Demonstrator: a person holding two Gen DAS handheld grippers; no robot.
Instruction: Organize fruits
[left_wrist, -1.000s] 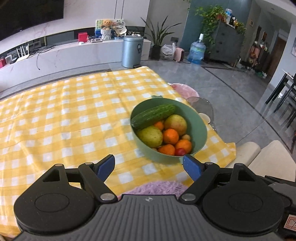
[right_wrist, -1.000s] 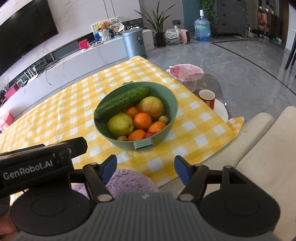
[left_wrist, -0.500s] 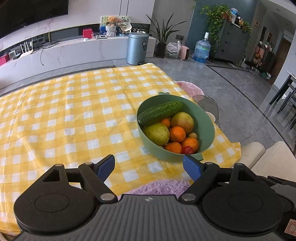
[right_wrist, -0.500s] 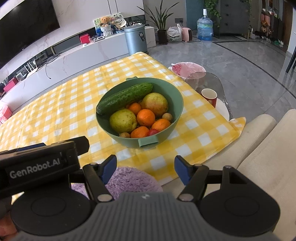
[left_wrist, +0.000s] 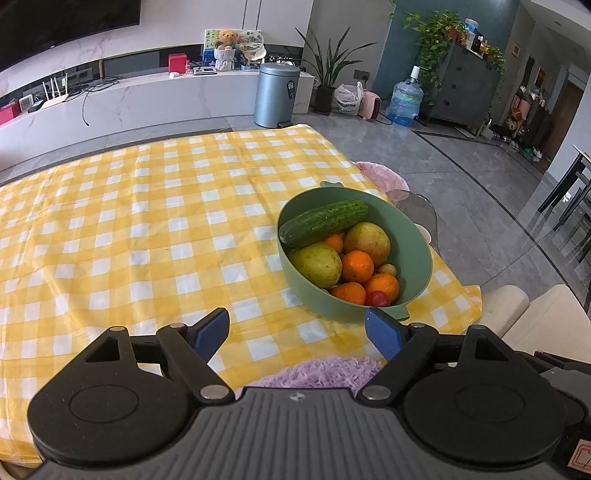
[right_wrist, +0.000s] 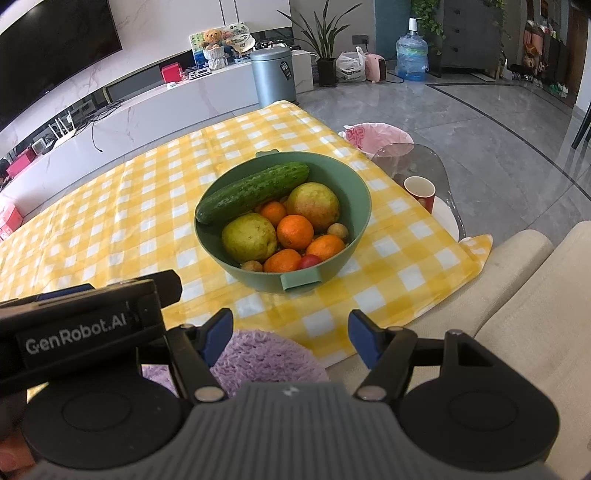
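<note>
A green bowl (left_wrist: 413, 236) (right_wrist: 354, 184) stands on the yellow checked tablecloth (left_wrist: 147, 229) (right_wrist: 122, 206) near its right edge. In it lie a cucumber (left_wrist: 323, 222) (right_wrist: 253, 191), two yellow-green pears (left_wrist: 320, 264) (right_wrist: 249, 237), several oranges (left_wrist: 357, 266) (right_wrist: 294, 231), a small red fruit (left_wrist: 376, 298) (right_wrist: 309, 261) and small tan fruits (right_wrist: 338, 230). My left gripper (left_wrist: 297, 334) hangs open and empty in front of the bowl, short of it. My right gripper (right_wrist: 291, 338) is open and empty too, over the table's near edge. The left gripper's body (right_wrist: 81, 325) shows at the left of the right wrist view.
A purple fluffy cushion (right_wrist: 258, 360) (left_wrist: 325, 373) lies below the near table edge. A glass side table (right_wrist: 424, 166) with a red cup (right_wrist: 420, 188) stands right of the cloth, a pink bin (right_wrist: 376, 136) behind it. A beige sofa (right_wrist: 517, 295) is at the right.
Both views have shifted slightly; the bowl sits a little further right and lower in the left wrist view. Both grippers stay open and empty.
</note>
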